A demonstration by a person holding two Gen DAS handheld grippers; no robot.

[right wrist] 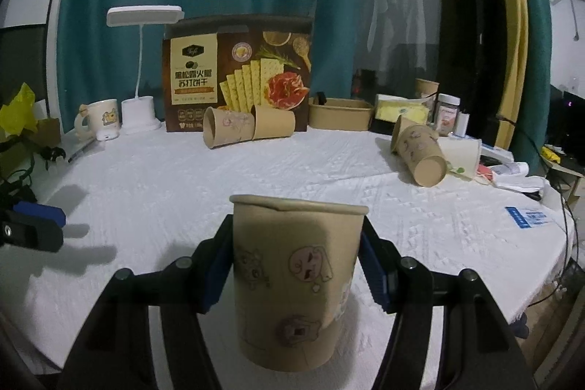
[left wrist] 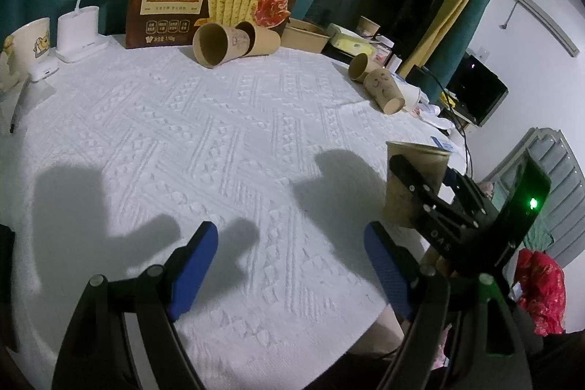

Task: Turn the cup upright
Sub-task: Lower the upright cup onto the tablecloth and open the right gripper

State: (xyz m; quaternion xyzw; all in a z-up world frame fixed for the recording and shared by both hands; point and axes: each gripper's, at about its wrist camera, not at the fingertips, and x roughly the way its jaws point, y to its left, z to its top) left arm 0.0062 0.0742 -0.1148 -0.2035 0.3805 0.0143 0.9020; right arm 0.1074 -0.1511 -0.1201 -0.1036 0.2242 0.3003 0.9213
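Note:
My right gripper (right wrist: 296,265) is shut on a brown paper cup (right wrist: 296,280) with cartoon faces, held upright, mouth up, just above the white tablecloth. In the left wrist view the same cup (left wrist: 409,185) shows at the right with the right gripper (left wrist: 435,192) around it. My left gripper (left wrist: 289,262) is open and empty, low over the cloth near the front edge. Two cups (right wrist: 248,127) lie on their sides by the cracker box. Two more cups (right wrist: 420,152) lie tipped at the right.
A cracker box (right wrist: 237,72) stands at the back with a white lamp (right wrist: 142,112), a mug (right wrist: 102,119) and a brown tray (right wrist: 340,114). Jars and papers clutter the right side (right wrist: 449,116). The table's edge (right wrist: 541,273) curves close at the right.

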